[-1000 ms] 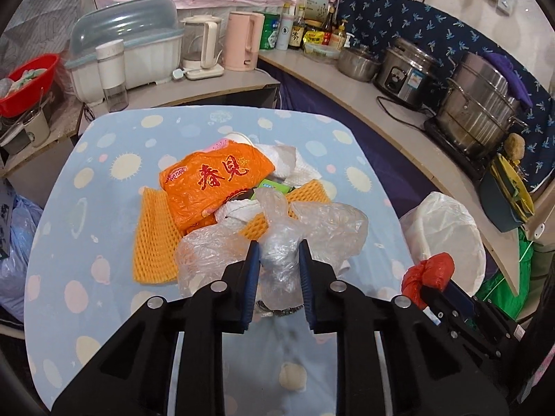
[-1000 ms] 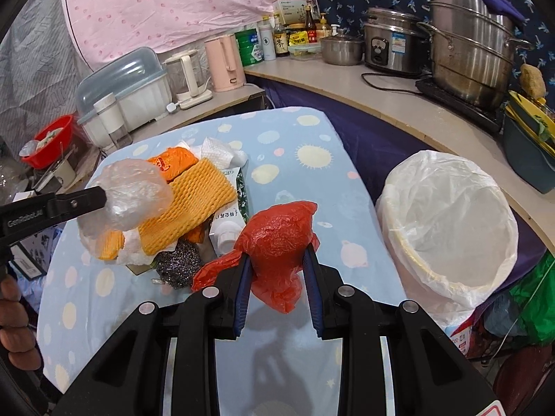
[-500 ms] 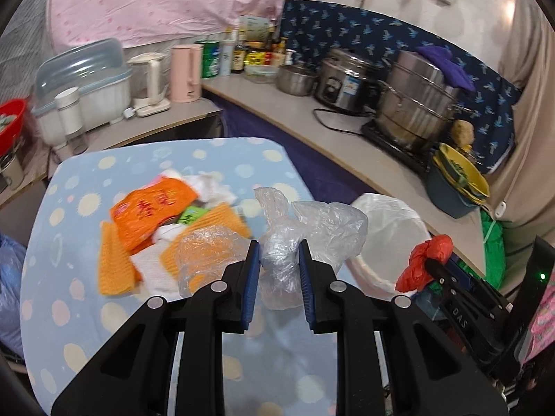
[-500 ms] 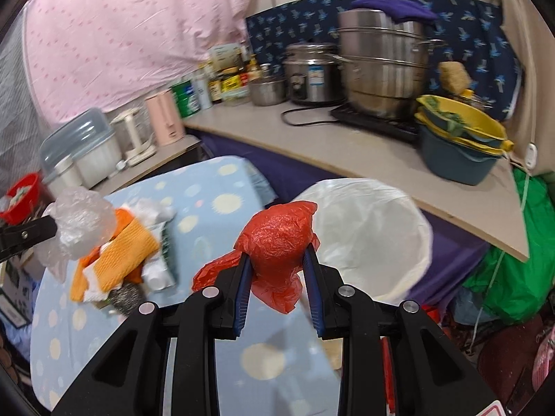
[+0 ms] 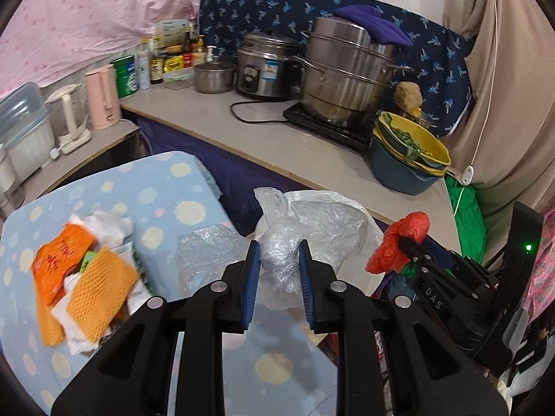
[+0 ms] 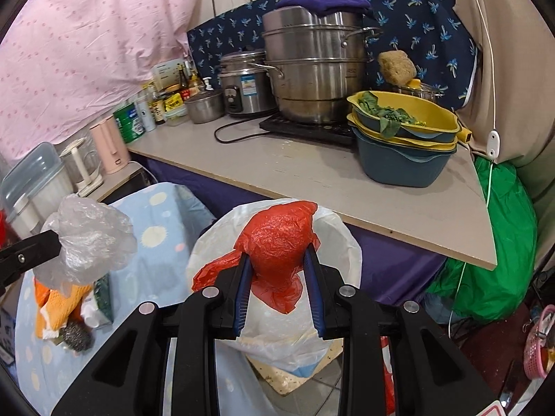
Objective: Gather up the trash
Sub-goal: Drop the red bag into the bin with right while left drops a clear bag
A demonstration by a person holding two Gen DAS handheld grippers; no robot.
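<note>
Steel steamer pot (image 6: pixel 315 69) on counter (image 6: pixel 312 176), yellow basins (image 6: pixel 406 118) beside it.

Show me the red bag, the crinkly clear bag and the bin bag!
red plastic bag (image 6: pixel 277 239), right wrist view, its bulging middle.
clear plastic bag (image 5: pixel 279 260), left wrist view, bunched part between the pads.
white bin liner (image 6: pixel 341 242), right wrist view, its right rim.

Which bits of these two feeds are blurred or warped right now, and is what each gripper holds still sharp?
Left wrist view: the trash pile on the table is motion-smeared; the clear plastic bag in the jaws is crisp. Right wrist view: the red plastic bag is sharp. Both views: fisheye bends the counter edge and darkens the corners.
</note>
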